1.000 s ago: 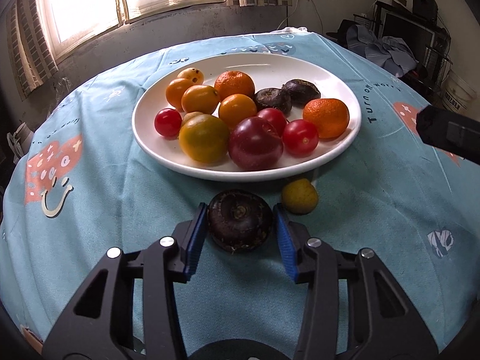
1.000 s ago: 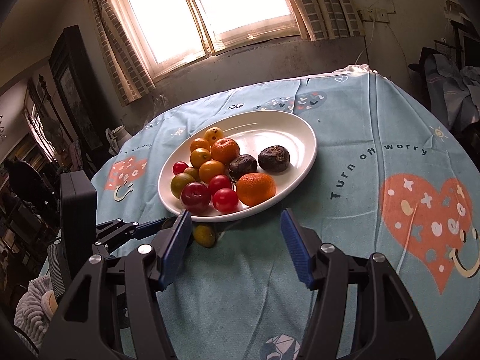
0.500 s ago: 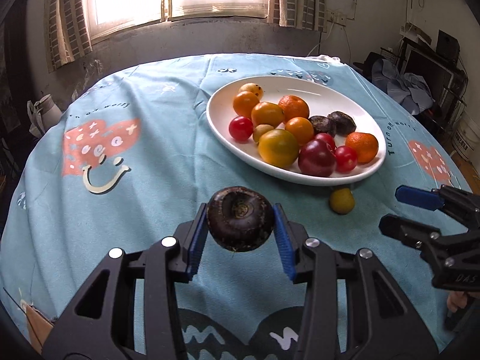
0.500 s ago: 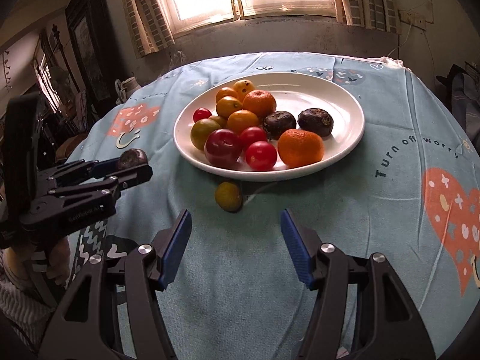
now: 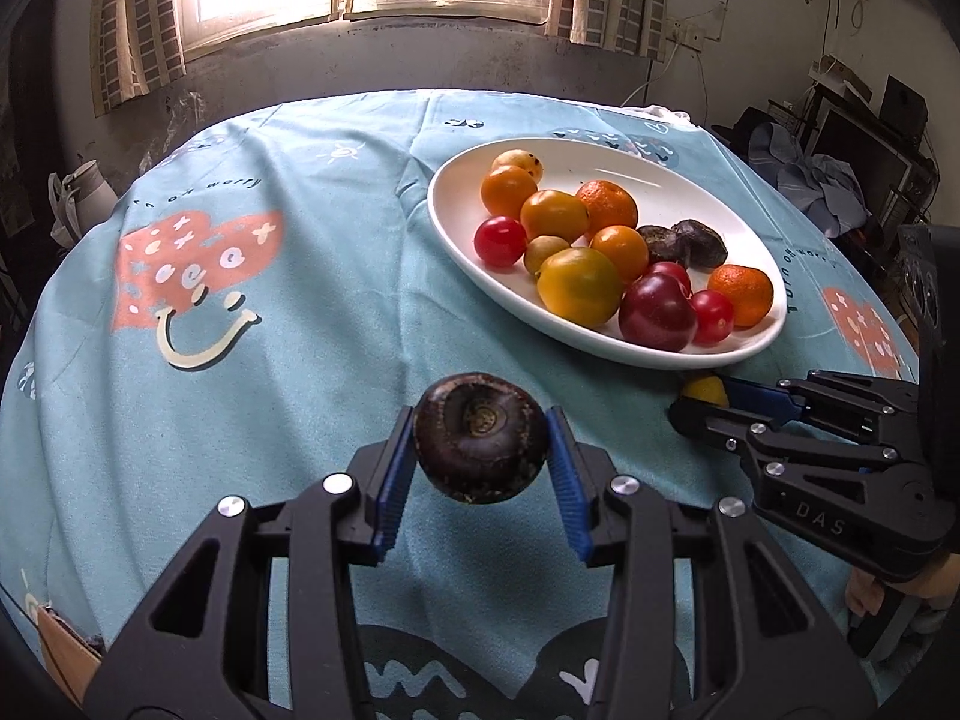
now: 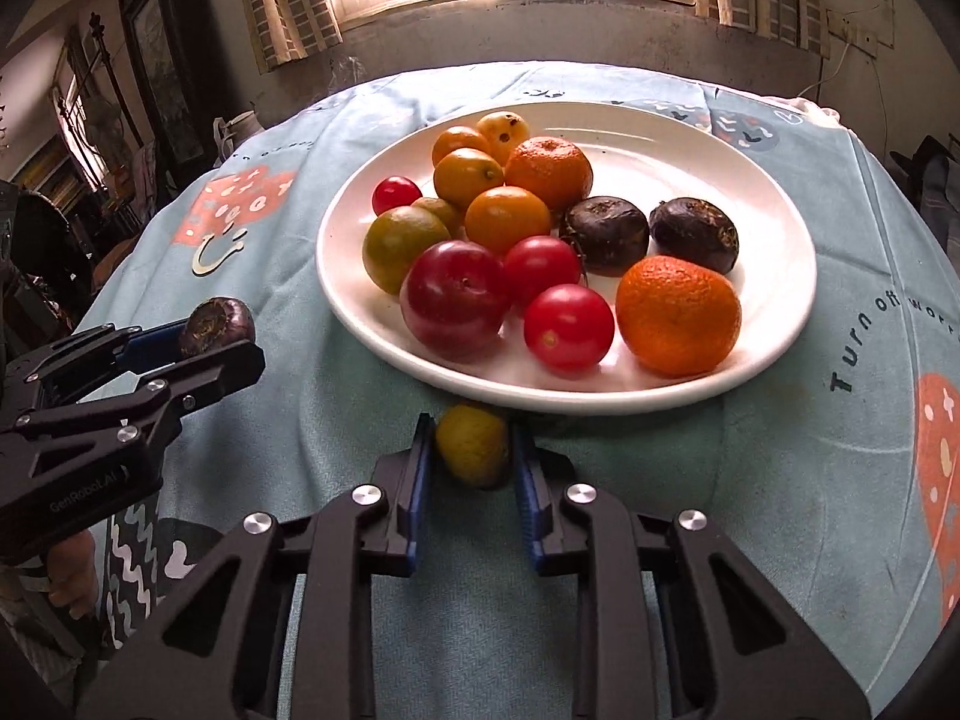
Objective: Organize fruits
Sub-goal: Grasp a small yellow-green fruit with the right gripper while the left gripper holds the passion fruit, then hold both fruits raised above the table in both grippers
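My left gripper (image 5: 480, 450) is shut on a dark purple round fruit (image 5: 480, 437) and holds it above the blue tablecloth, left of the plate; it also shows in the right wrist view (image 6: 216, 324). A white oval plate (image 6: 780, 324) holds several oranges, red tomatoes, a plum and two dark fruits. A small yellow fruit (image 6: 473, 444) lies on the cloth just in front of the plate. My right gripper (image 6: 468, 456) has its blue pads closed in on both sides of this yellow fruit, which rests on the table.
The round table carries a light blue cloth (image 5: 288, 312) with heart and smiley prints. A window wall stands behind. Cluttered furniture stands at the right (image 5: 864, 138) and dark cabinets at the left (image 6: 120, 120).
My left gripper has lifted the dark fruit and drawn back to the left. My right gripper has moved forward to the yellow fruit and closed from wide open around it.
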Motion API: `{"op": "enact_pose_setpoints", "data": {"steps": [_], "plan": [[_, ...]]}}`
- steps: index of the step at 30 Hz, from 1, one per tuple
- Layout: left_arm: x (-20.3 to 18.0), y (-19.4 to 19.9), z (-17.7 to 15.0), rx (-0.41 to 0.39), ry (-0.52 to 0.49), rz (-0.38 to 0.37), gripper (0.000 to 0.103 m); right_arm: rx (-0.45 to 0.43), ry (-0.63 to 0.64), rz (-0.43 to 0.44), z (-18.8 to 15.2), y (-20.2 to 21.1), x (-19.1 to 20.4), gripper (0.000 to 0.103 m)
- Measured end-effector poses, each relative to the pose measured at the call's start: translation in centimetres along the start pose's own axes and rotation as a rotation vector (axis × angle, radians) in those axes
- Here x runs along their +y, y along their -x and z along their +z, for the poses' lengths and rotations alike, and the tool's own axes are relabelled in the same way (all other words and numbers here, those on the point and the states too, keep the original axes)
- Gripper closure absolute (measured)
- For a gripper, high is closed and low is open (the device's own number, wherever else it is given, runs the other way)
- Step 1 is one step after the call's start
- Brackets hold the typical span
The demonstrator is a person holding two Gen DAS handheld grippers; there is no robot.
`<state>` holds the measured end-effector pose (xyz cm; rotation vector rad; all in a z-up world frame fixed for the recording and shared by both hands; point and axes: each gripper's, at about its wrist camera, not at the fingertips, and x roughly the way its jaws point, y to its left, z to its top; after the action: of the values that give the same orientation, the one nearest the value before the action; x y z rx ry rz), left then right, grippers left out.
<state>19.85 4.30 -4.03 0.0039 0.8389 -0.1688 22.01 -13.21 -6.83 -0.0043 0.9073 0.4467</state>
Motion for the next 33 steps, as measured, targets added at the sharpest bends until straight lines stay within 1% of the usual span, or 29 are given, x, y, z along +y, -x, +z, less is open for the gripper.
{"op": "enact_pose_setpoints", "data": {"steps": [4, 6, 8, 13, 15, 18, 21, 24, 26, 33], "plan": [[-0.4, -0.1, -0.5, 0.008, -0.005, 0.004, 0.06, -0.004, -0.013, 0.025, -1.3, 1.7, -0.4, 0.078], [-0.9, 0.3, -0.8, 0.007, -0.011, 0.003, 0.06, -0.011, -0.012, 0.043, -2.6, 3.2, -0.3, 0.078], [-1.5, 1.1, -1.4, -0.006, -0.029, 0.0, 0.06, -0.037, -0.011, 0.053, -3.9, 5.1, -0.1, 0.078], [-2.9, 4.4, -3.4, -0.058, -0.063, -0.012, 0.06, -0.123, -0.01, 0.069, -6.6, 9.5, 0.4, 0.078], [-3.2, 6.0, -4.1, -0.092, -0.064, 0.005, 0.06, -0.162, -0.007, 0.071, -7.5, 11.0, 0.6, 0.078], [-3.4, 7.9, -5.2, -0.136, -0.052, 0.043, 0.06, -0.196, -0.021, 0.082, -8.7, 12.6, 0.5, 0.078], [-3.6, 9.2, -6.0, -0.172, -0.041, 0.092, 0.06, -0.213, -0.036, 0.083, -9.3, 13.4, 0.4, 0.078], [-3.7, 10.0, -6.4, -0.192, -0.03, 0.108, 0.06, -0.22, -0.041, 0.083, -9.5, 13.7, 0.4, 0.078], [-3.9, 10.3, -6.5, -0.204, -0.04, 0.126, 0.06, -0.222, -0.043, 0.081, -9.7, 13.8, 0.5, 0.078], [-4.1, 10.3, -6.7, -0.21, -0.054, 0.14, 0.06, -0.214, -0.049, 0.085, -9.5, 13.4, 0.5, 0.078]]}}
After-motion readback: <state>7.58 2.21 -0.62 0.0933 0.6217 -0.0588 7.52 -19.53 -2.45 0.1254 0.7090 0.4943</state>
